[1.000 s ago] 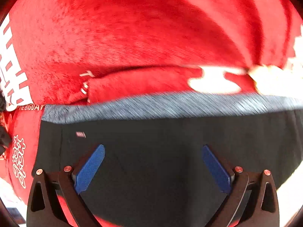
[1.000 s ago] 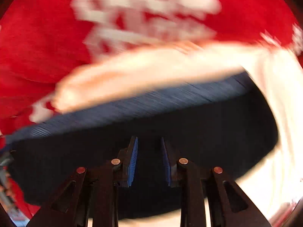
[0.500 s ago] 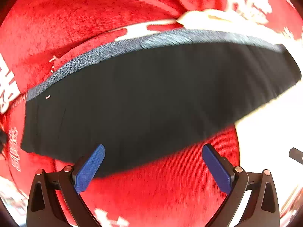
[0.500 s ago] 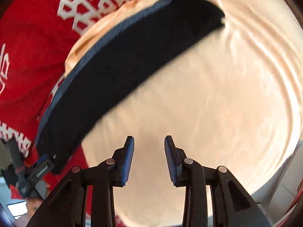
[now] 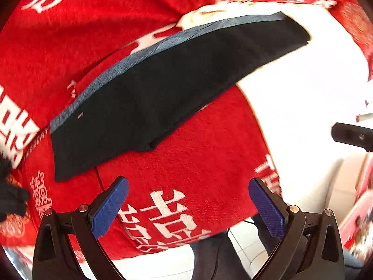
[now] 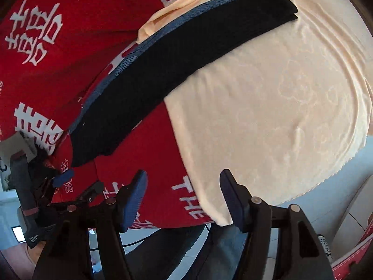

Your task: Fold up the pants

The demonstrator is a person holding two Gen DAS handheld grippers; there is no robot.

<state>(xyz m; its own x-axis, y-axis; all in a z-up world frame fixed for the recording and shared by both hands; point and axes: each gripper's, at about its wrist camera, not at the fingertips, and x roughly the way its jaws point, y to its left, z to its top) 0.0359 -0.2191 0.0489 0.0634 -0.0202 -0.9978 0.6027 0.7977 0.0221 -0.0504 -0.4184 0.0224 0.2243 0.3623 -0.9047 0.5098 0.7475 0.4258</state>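
While I am looking through the left wrist view, the left gripper is hanging spread wide with nothing between its fingers. One folded pair of pants is lying flat toward 12 o'clock, across the red blanket and the cream cloth. Only the right wrist view is showing that cloth's pattern, a person's legs, and the right gripper, its jaws opening, empty.

We see a red blanket with white characters at left, a cream cloth at right.
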